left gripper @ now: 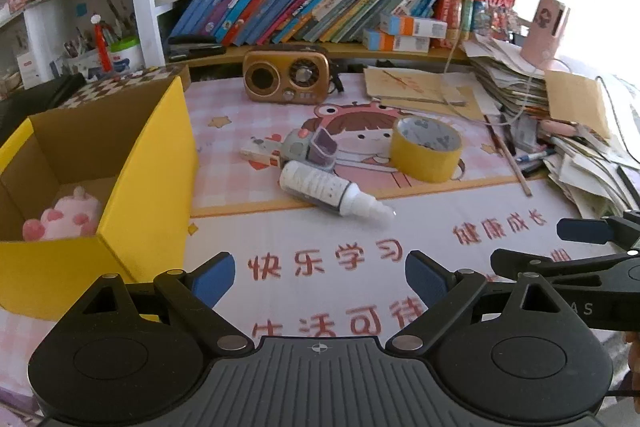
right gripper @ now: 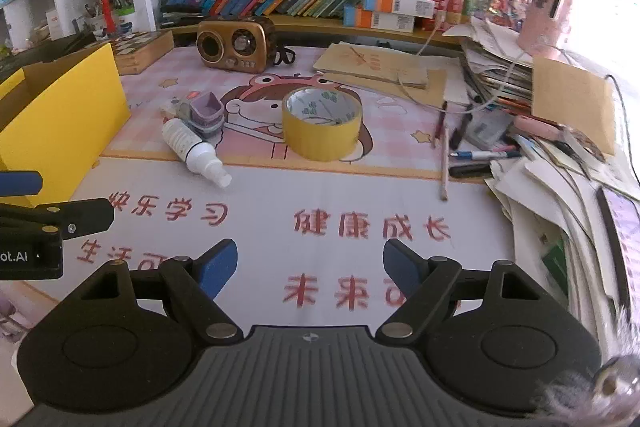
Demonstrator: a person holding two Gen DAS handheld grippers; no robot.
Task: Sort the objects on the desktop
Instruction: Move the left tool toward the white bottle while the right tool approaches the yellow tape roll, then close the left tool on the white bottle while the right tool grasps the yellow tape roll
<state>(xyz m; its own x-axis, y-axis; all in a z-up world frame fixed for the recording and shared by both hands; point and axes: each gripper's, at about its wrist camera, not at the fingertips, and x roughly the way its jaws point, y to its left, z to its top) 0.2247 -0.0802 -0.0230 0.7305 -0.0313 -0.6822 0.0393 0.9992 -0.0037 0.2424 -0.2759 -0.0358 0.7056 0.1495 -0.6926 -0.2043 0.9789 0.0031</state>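
Observation:
A yellow cardboard box [left gripper: 148, 163] stands open at the left with a pink plush toy [left gripper: 64, 217] inside; the box also shows in the right wrist view [right gripper: 68, 123]. On the desk mat lie a white spray bottle [left gripper: 332, 191] [right gripper: 194, 149], a purple and grey small object [left gripper: 316, 147] [right gripper: 206, 115] and a yellow tape roll [left gripper: 426, 149] [right gripper: 322, 123]. My left gripper [left gripper: 320, 277] is open and empty, low over the mat's near part, right of the box. My right gripper [right gripper: 310, 267] is open and empty, beside it to the right, in front of the tape roll.
A brown retro radio [left gripper: 286, 77] stands at the back under a shelf of books [left gripper: 304, 7]. A messy pile of papers and pens [right gripper: 540, 131] fills the right side. Cardboard sheets [right gripper: 380, 67] lie at the back. A checkered box [right gripper: 140, 49] sits behind the yellow box.

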